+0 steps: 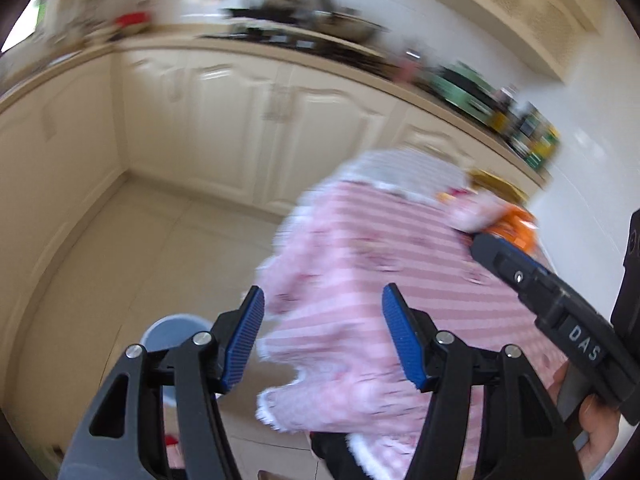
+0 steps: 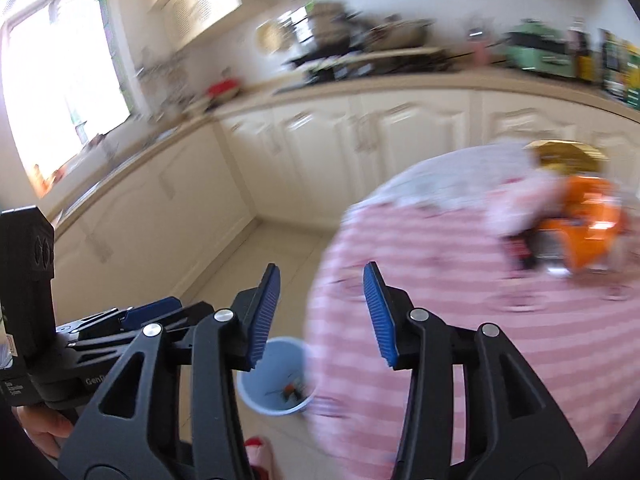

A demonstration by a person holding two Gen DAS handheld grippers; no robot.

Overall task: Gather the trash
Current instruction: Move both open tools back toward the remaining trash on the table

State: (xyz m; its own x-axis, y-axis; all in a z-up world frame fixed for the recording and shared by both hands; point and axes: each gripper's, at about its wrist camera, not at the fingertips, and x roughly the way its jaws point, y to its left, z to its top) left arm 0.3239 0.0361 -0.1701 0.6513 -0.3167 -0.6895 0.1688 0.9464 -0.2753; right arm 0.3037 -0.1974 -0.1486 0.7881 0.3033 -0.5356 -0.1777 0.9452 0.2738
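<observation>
Kitchen, both wrist views smeared by motion blur.

Left gripper [image 1: 323, 336]: black frame, blue ribbed pads, jaws standing apart with nothing between them. Behind it, lower centre to right of the frame, a round table under a pink-and-white striped cloth with a frilled edge [image 1: 360, 272].

Right gripper [image 2: 320, 316]: same build, jaws apart, empty. In the left wrist view it enters from the right edge, its tip near the orange wrapper; whether it touches cannot be told.

Trash: a crumpled orange plastic wrapper [image 2: 592, 228] lies on the table at right of the right wrist frame, beside a bunched fold of pink cloth and a dark item too blurred to name. Behind it, a gold-coloured lid or tin [image 2: 568, 156], indistinct.

Pale blue round bin [image 2: 276, 380] on the cream tile floor, low centre of the frame, just beside the cloth's edge; small dark and orange scraps lie at its bottom.

Background: cream panelled cabinets [image 2: 320, 136], a beige counter crowded with pots, a green appliance [image 2: 536, 54] upper right, a bright window [image 2: 64, 92] upper left.
</observation>
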